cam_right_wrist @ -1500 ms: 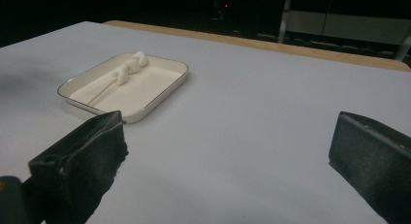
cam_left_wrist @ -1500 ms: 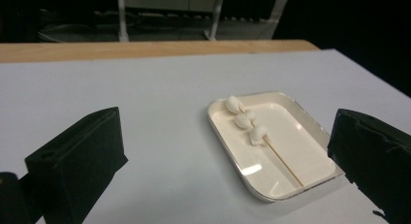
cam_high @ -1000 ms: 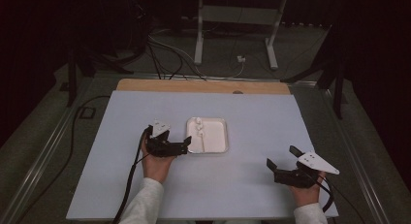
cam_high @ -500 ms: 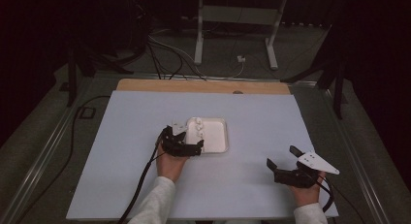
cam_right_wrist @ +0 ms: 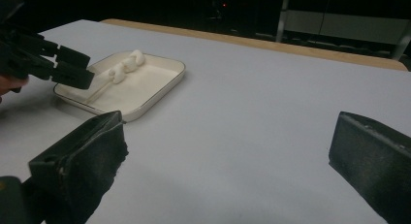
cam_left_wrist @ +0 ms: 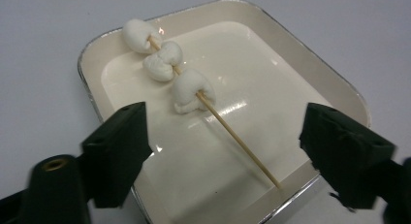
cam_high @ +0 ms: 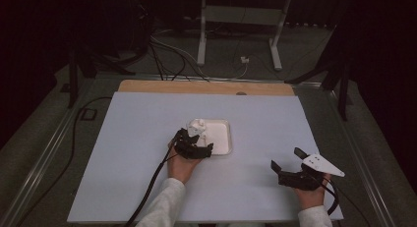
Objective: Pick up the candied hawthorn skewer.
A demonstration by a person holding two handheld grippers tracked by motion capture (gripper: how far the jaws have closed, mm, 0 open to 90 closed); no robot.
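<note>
Dark floor, trailing cables and a metal stand frame surround your pale blue table, which is the one bright surface here. Near its middle sits a shallow cream tray with a silvery rim, and across it lies a wooden skewer threaded with three white marshmallows bunched toward its far end. The bare pointed end rests against the tray's near wall.

Your left gripper hangs just over the near part of the tray, and its jaws have just been closing; they are at a middling gap now, with the bare stick lying between them but below the pads, untouched. Your right gripper rests well apart near the table's right edge, jaws spread wide and empty.

The step in hand looks like picking up the skewer by its bare shaft. To do it well, come down so both pads bracket the stick partway between the nearest marshmallow and the tip, not on the soft sweets. The stick runs at a slant to your jaws, so turn your wrist until the pads meet it square; otherwise it may roll or pivot out. Keep clear of the tray rim so a pad does not catch it, and close gently, since a thin stick can skid on the glossy tray floor.
</note>
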